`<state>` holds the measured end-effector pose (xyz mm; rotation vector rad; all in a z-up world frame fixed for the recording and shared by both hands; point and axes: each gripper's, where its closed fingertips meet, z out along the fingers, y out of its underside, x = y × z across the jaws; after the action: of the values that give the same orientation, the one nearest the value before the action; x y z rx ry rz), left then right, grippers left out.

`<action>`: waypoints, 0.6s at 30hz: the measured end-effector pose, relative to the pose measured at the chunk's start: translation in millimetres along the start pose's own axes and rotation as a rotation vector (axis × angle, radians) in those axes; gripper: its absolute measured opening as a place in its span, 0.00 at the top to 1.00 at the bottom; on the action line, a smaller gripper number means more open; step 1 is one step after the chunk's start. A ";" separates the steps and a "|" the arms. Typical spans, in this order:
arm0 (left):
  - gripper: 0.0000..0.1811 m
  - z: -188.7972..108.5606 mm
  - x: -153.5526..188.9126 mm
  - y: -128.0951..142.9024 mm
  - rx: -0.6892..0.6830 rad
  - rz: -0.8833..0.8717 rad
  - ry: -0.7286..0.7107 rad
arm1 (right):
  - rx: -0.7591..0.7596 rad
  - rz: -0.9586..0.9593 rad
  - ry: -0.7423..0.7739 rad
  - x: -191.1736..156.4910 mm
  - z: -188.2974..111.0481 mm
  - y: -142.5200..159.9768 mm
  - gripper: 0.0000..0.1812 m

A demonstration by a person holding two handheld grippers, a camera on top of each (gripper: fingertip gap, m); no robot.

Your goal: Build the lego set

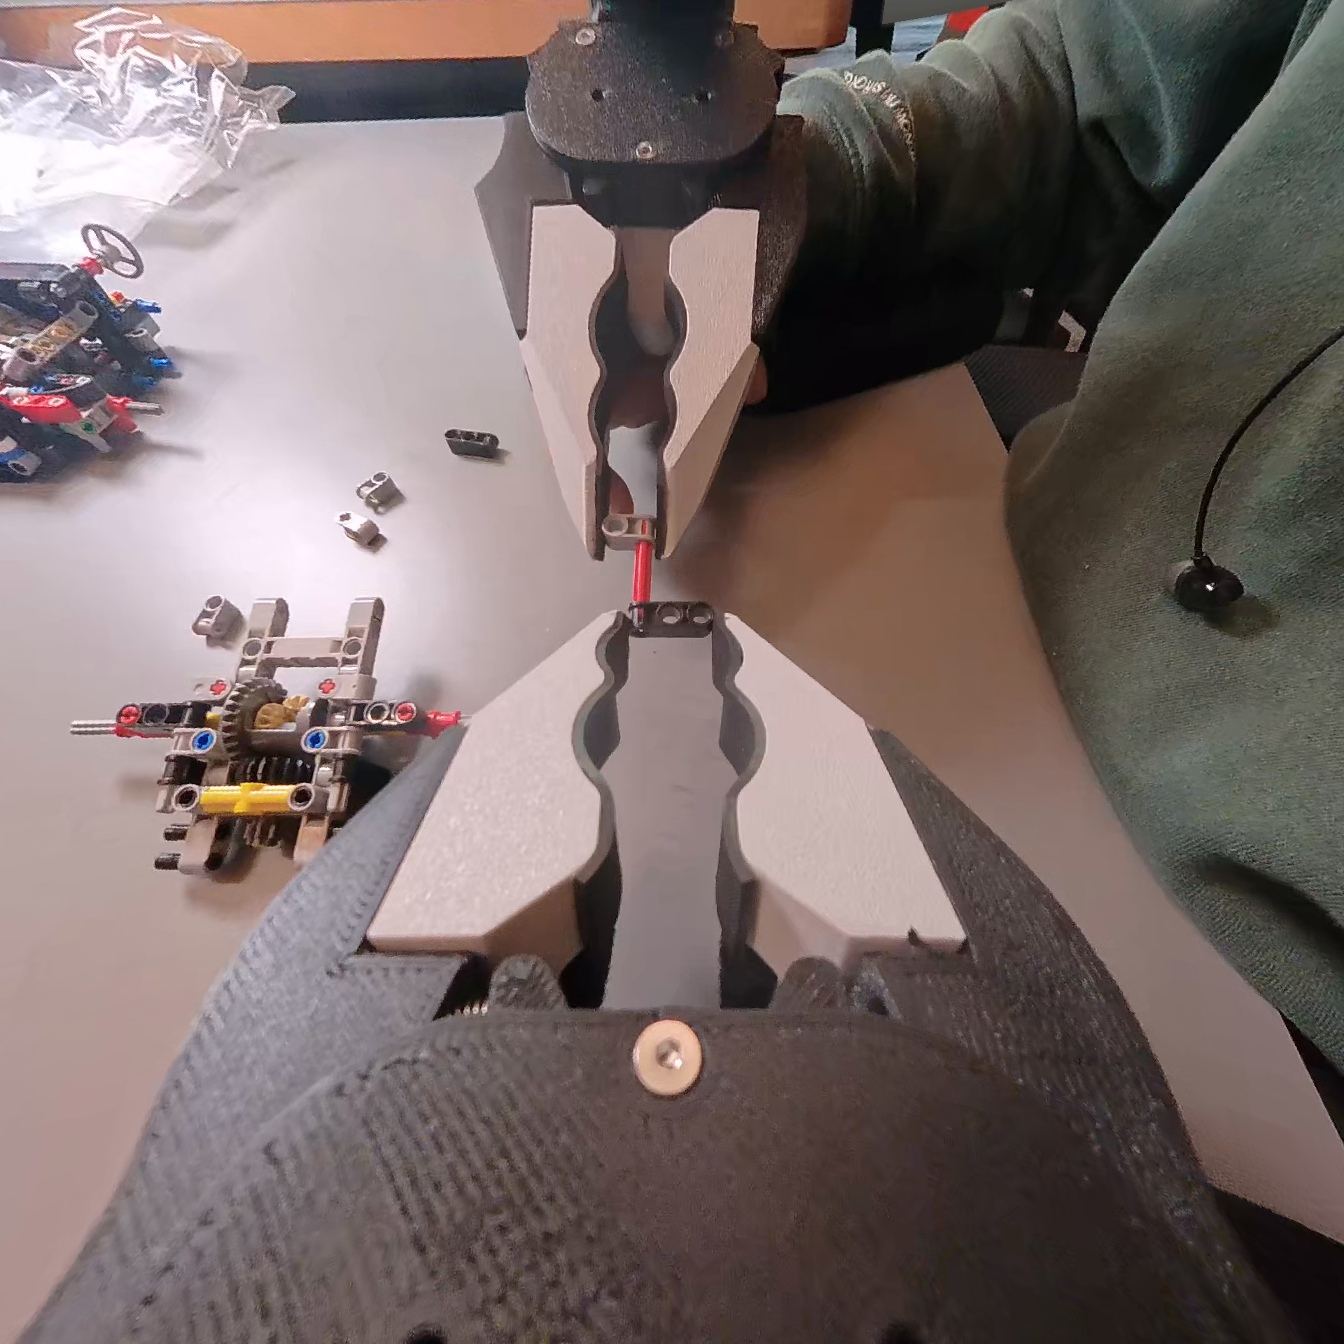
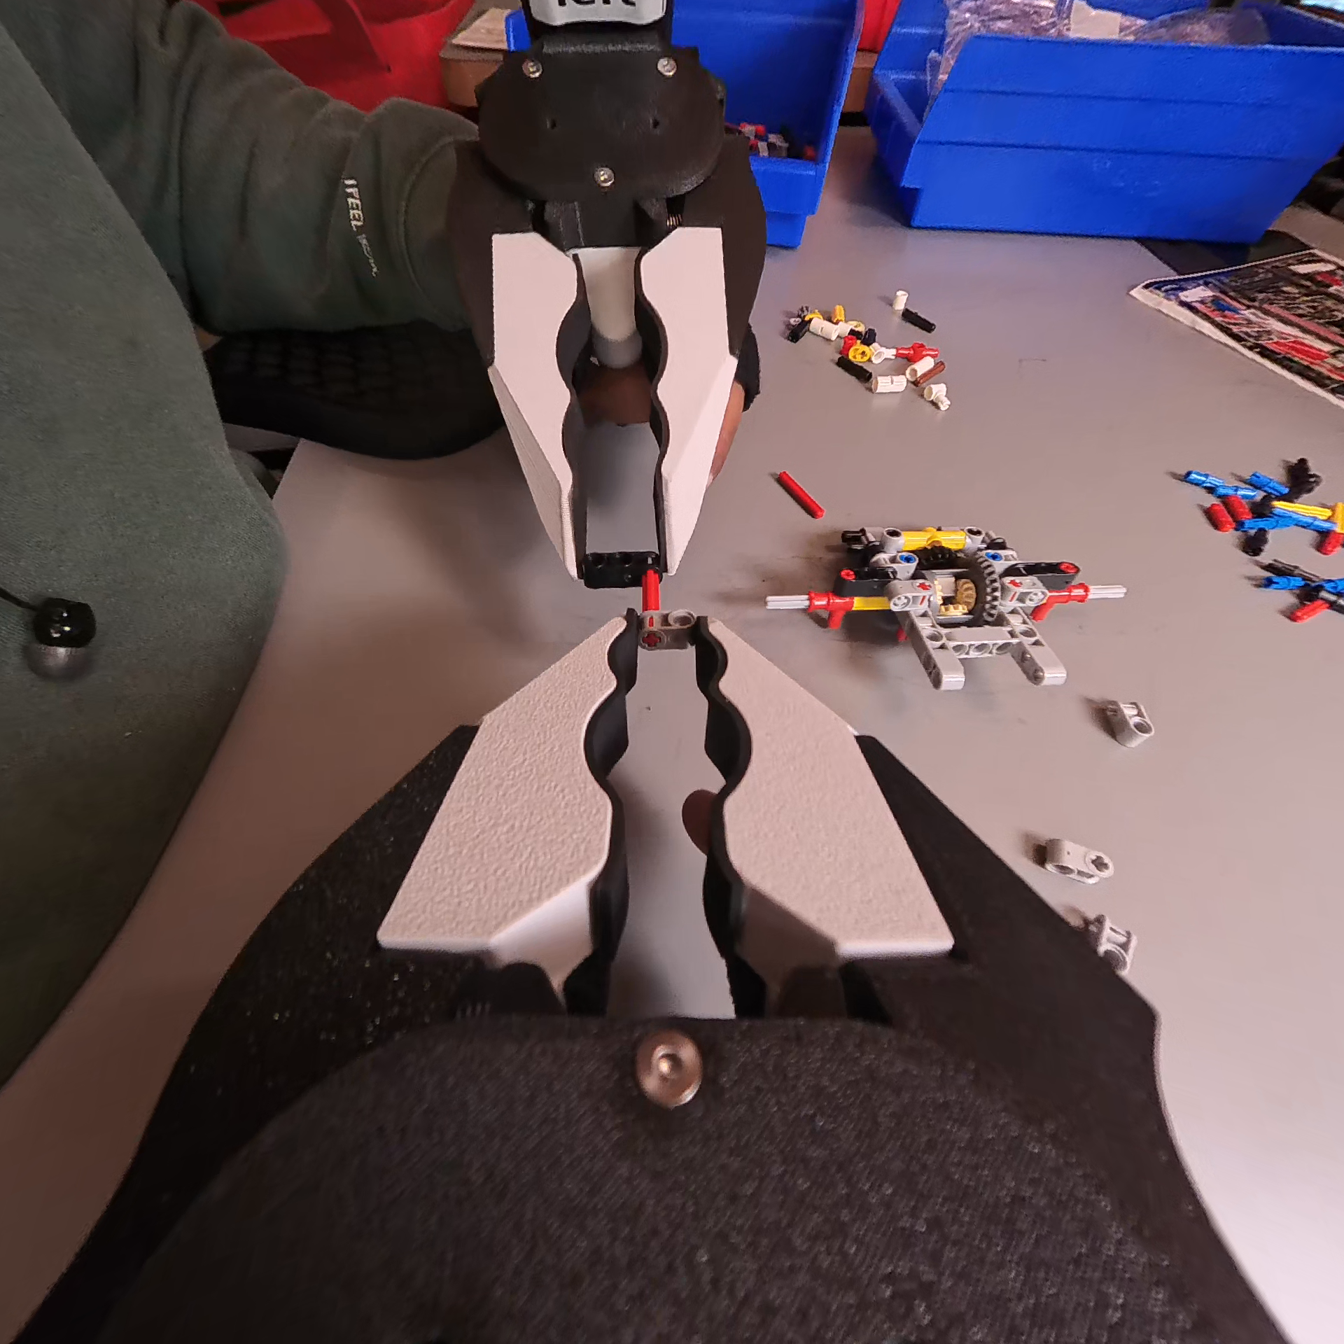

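**Currently: axle joining two small parts held between both grippers**

Presently the left gripper (image 1: 673, 618) is closed on a short black three-hole plastic beam (image 1: 673, 617), pinching it by its ends. The right gripper (image 2: 668, 627) is closed on a small light-grey plastic connector (image 2: 668, 629). A thin red plastic axle (image 1: 643, 574) runs between the two parts, above the grey desk (image 1: 364, 364) in front of the person's green sleeve (image 1: 1018, 182).

Handling: all three parts are judged light, rigid and smooth. The axle is thin and could slip or tilt out of line if pushed off-axis. Hold each part by its flat sides, leaving the holes free.

A grey geared sub-assembly with yellow and red pieces (image 2: 945, 604) lies on the desk, apart from both grippers. Loose grey connectors (image 2: 1075, 862) lie near it.

Containers: blue plastic bins (image 2: 1091, 145) stand at the far desk edge; one holds small mixed parts (image 2: 778, 142), too small to identify. A crumpled clear plastic bag (image 1: 109, 109) lies apart; its contents cannot be determined.
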<state>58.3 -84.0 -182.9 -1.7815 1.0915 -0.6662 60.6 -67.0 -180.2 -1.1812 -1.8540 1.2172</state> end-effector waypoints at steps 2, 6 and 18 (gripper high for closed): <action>0.89 -0.7 -0.3 -2.8 0.013 0.001 -0.005 | 0.022 0.011 0.002 1.0 -1.3 -3.8 0.92; 0.89 1.1 1.7 -4.9 0.025 0.000 0.001 | 0.058 0.030 -0.004 1.0 -3.3 -9.2 0.92; 0.89 -6.9 -2.8 -30.8 0.186 -0.075 -0.005 | 0.187 0.051 0.017 6.6 -17.8 -32.1 0.92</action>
<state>63.6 -78.6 -152.1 -1.6695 0.9315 -0.7829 61.9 -60.0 -143.6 -1.1373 -1.6661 1.3724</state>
